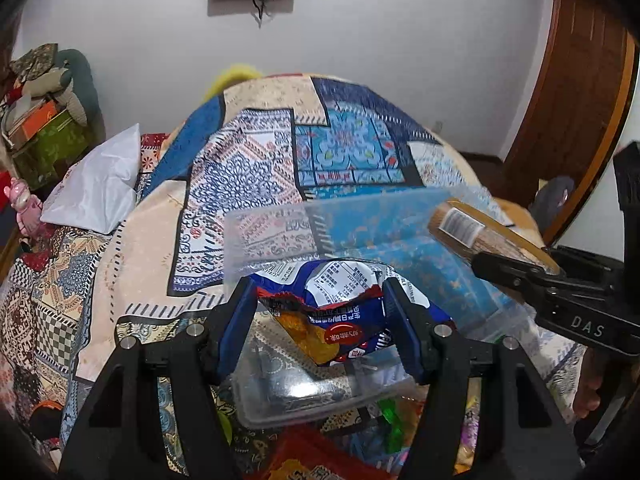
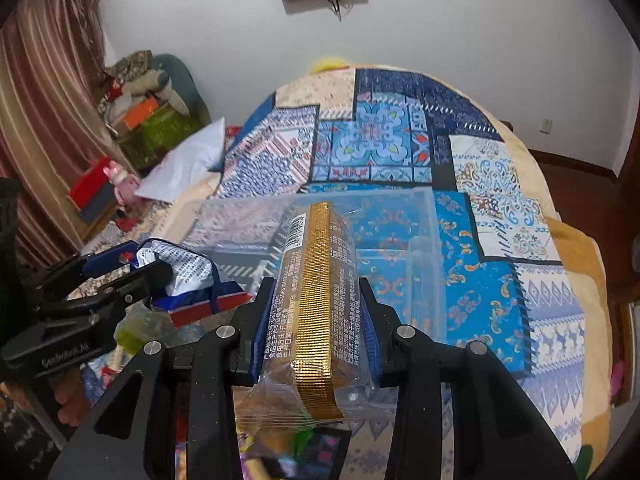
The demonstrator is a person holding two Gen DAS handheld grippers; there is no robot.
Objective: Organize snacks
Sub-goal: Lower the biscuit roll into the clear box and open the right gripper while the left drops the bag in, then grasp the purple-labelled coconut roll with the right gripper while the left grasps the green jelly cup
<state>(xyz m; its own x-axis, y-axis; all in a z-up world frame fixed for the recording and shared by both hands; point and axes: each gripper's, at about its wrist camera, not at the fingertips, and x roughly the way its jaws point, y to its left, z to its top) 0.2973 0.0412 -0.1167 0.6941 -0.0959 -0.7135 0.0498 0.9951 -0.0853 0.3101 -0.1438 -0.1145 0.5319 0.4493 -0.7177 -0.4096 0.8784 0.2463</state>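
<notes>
Fingers point(image 1: 264, 312) of both hands clamped tight, left on crinkly blue chip bag point(image 1: 336, 304), right on gold cookie pack point(image 2: 316, 300), over clear bin point(image 2: 424, 248) on bed point(image 2: 500, 200); could slip, miss bin.

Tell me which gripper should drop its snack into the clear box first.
Probably the right. The right gripper holds its gold packet lined up over the clear box, while the left gripper holds its blue bag nearer the box's near edge.
</notes>
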